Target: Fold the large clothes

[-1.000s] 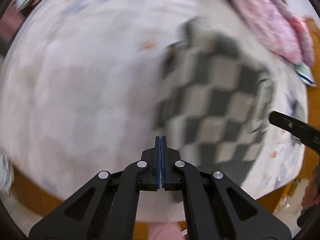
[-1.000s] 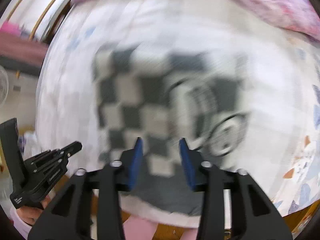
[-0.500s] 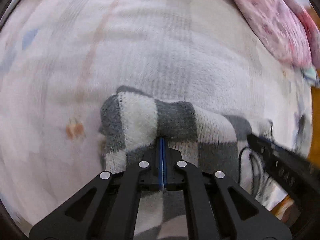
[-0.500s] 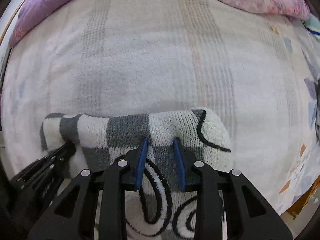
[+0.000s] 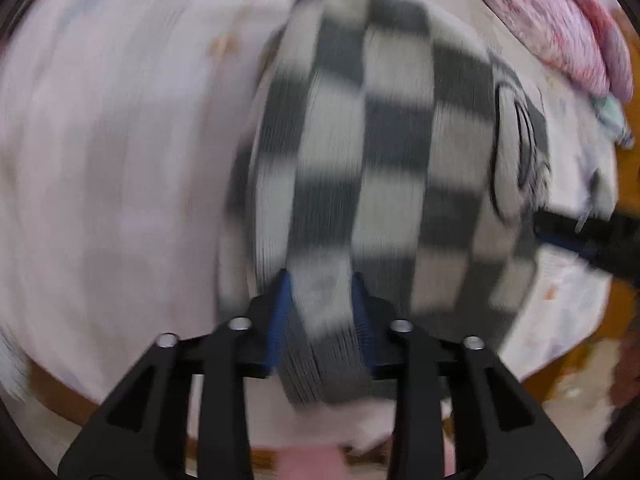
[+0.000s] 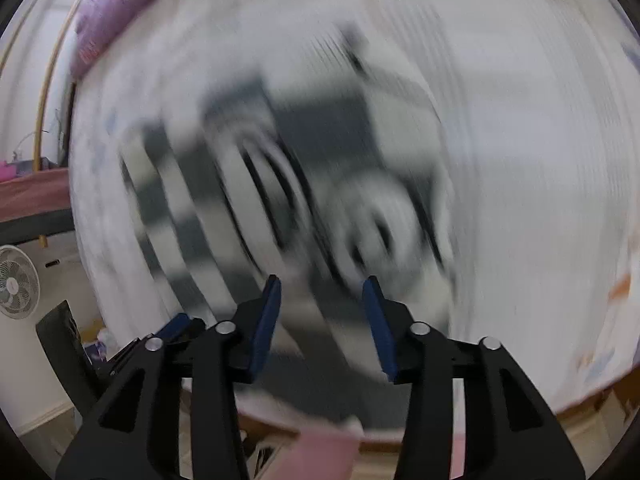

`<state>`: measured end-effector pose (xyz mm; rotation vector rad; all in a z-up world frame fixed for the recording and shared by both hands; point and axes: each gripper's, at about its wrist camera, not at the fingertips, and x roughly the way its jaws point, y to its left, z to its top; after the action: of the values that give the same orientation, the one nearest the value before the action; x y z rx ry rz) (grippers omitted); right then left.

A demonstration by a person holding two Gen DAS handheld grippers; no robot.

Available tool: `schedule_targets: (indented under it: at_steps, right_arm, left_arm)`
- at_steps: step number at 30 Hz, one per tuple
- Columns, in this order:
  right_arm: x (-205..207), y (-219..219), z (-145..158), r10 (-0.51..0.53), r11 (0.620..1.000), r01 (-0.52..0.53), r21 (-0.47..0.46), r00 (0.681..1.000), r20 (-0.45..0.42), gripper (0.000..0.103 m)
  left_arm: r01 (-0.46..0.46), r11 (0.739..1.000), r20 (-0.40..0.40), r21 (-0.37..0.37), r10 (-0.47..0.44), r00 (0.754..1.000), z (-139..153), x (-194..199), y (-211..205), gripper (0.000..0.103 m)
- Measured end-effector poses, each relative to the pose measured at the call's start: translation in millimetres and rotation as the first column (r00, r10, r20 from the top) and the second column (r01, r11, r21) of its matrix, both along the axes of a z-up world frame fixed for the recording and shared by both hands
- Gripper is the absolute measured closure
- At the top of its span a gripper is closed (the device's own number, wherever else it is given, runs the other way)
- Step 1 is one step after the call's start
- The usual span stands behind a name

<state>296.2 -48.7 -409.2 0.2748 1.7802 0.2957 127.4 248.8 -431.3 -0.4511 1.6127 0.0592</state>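
Note:
A grey and white checkered knit garment [image 5: 380,152] lies folded on the pale bed cover [image 5: 100,160]; both views are motion-blurred. It also shows in the right wrist view [image 6: 280,184], with black swirl lines on it. My left gripper [image 5: 322,292] has its jaws apart, with the garment's near edge lying between the blue pads. My right gripper [image 6: 322,300] is open and empty above the garment's near edge. The right gripper's tip also shows in the left wrist view [image 5: 580,236], at the garment's right side.
Pink bedding [image 5: 560,24] is piled at the far right of the bed. A purple pillow [image 6: 120,4] lies at the far left. A white fan [image 6: 16,280] stands on the floor to the left. The bed's wooden edge [image 5: 56,392] runs close below the grippers.
Both grippers have pulled back from the garment's far fold toward its near edge. The left gripper went from shut to jaws apart. The right gripper opened wider. The garment now lies flat.

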Motion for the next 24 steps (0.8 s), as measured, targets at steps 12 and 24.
schedule_targets:
  at_steps: [12, 24]
  right_arm:
    - [-91, -44, -14, -0.127, 0.992, 0.126, -0.019, 0.975, -0.18, 0.05]
    - [-82, -23, -55, -0.062, 0.995, 0.074, 0.064, 0.983, -0.172, 0.067]
  left_arm:
    - [-0.144, 0.987, -0.045, -0.075, 0.141, 0.989, -5, -58, 3, 0.094]
    - [-0.136, 0.987, -0.11, 0.085, 0.145, 0.983, -42, -54, 30, 0.094]
